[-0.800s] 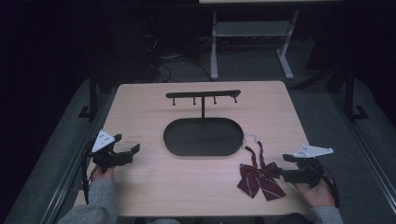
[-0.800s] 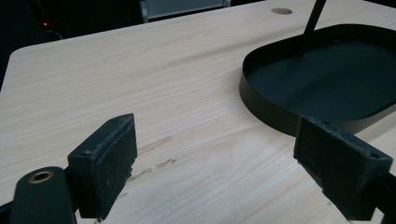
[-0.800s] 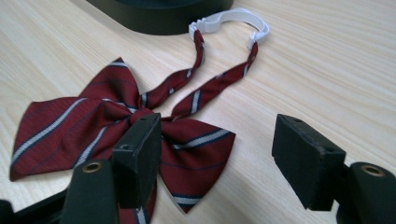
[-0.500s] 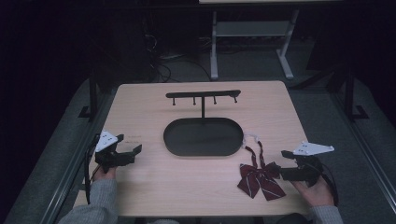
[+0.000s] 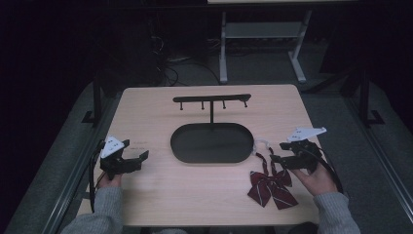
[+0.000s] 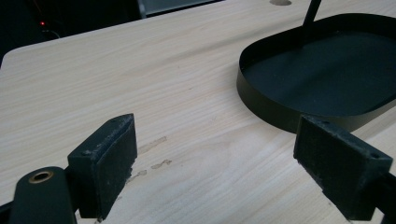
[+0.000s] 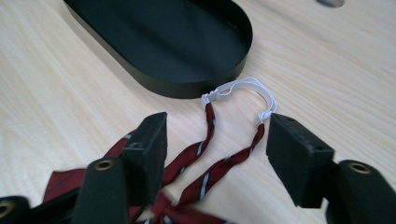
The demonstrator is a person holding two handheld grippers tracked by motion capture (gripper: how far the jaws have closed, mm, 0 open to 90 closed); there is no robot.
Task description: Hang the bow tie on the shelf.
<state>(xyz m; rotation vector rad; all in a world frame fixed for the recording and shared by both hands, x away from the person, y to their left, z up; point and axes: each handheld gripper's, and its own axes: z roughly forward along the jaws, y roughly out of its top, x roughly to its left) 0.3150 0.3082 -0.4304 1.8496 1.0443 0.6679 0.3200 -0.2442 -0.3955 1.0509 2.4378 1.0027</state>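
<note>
A dark red striped bow tie [image 5: 270,187] lies on the wooden table at the front right, its two thin straps joined by a white elastic loop [image 7: 243,91] that touches the rim of a black oval tray [image 5: 180,146]. From the tray rises a black T-shaped stand [image 5: 212,100] with several hooks. My right gripper [image 5: 276,158] hovers open over the straps [image 7: 205,135], which run between its jaws [image 7: 217,149] without being pressed. My left gripper [image 5: 138,158] is open and empty at the front left, and the tray's wall [image 6: 280,109] shows ahead of its jaws [image 6: 215,158].
The table's edges [image 5: 209,225] drop off to a dark floor on all sides. A white metal frame [image 5: 224,53] stands behind the table. Bare wood lies between the left gripper and the tray.
My right gripper has moved a little forward and left, over the bow tie's straps. The left gripper has barely moved.
</note>
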